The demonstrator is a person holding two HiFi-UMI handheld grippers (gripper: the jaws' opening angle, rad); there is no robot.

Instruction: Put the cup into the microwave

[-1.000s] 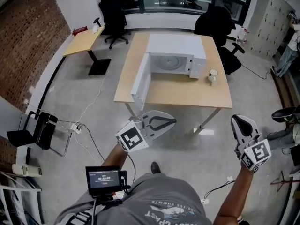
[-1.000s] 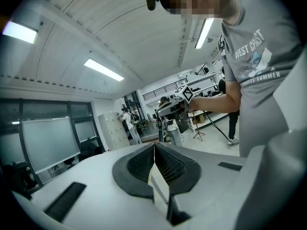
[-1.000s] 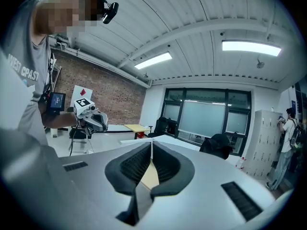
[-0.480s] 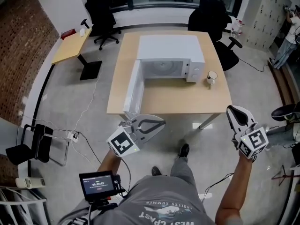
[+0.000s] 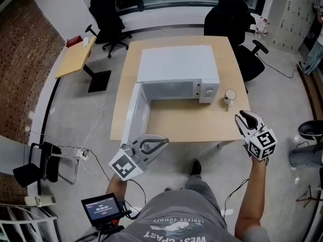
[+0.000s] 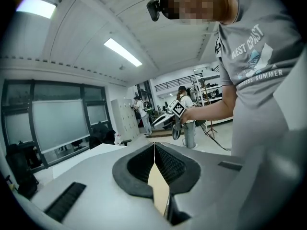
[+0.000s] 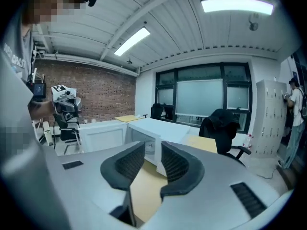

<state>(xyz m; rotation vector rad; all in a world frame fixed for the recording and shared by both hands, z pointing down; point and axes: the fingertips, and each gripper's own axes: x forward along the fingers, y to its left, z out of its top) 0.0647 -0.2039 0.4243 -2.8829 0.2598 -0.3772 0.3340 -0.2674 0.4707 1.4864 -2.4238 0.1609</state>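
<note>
Cup (image 5: 229,96), white, stands beside microwave (image 5: 176,64); right fingers (image 7: 178,166) opening, empty; left fingers (image 6: 138,167) closed.

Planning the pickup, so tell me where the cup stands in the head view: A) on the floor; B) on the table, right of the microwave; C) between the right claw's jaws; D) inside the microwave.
B: the cup stands on the table just right of the microwave, by its control-panel side.
</note>
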